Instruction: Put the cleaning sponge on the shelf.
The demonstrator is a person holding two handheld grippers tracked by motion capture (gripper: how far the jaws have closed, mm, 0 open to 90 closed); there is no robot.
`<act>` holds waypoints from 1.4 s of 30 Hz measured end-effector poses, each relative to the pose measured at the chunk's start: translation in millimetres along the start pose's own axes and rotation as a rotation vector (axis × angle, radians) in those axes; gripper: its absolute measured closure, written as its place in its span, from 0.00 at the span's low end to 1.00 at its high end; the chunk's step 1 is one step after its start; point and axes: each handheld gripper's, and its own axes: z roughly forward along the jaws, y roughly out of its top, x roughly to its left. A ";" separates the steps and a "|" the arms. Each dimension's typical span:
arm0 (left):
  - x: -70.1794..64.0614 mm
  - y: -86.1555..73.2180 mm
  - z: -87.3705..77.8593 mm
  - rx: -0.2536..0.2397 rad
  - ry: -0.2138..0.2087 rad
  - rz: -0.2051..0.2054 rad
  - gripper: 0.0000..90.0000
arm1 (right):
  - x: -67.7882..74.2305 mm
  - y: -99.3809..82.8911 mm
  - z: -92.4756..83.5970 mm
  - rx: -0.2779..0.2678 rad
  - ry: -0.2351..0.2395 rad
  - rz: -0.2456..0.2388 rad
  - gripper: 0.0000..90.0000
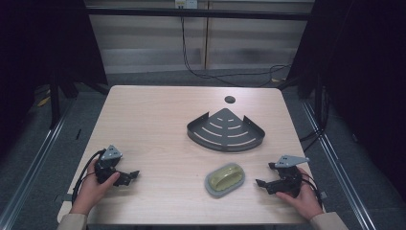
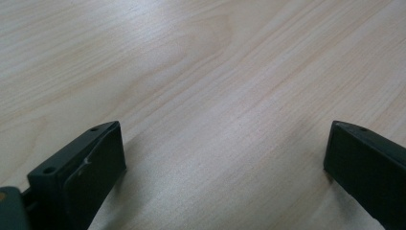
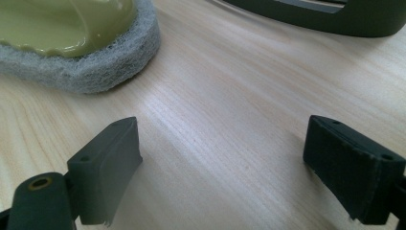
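An oval scrubbing pad (image 1: 225,179), grey fibrous base under a glossy yellow-green grip, lay near the table's (image 1: 158,120) front edge, long axis slanting toward the fan-shaped slotted dark metal corner shelf (image 1: 225,130). Left gripper (image 1: 130,176) and right gripper (image 1: 261,183) rested empty, jaws apart.

The left gripper (image 1: 128,176) rests low near the bench's near-left corner, held by the left hand (image 1: 93,187), its fingers (image 2: 79,177) spread wide apart. The right gripper (image 1: 264,183), gripped by the right hand (image 1: 301,196) near the near-right corner, likewise has fingers (image 3: 103,170) parted wide.
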 end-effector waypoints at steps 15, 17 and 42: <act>0.2 0.0 0.1 0.000 -0.004 -0.003 0.00 | -0.4 12.5 0.2 0.106 0.024 -0.037 0.16; 0.3 0.1 0.0 0.002 -0.006 -0.001 0.00 | -0.3 17.3 -1.0 0.145 0.063 -0.048 0.17; 0.3 0.1 0.2 0.000 -0.006 -0.003 0.00 | 15.9 84.5 -9.3 0.334 0.202 -0.266 0.22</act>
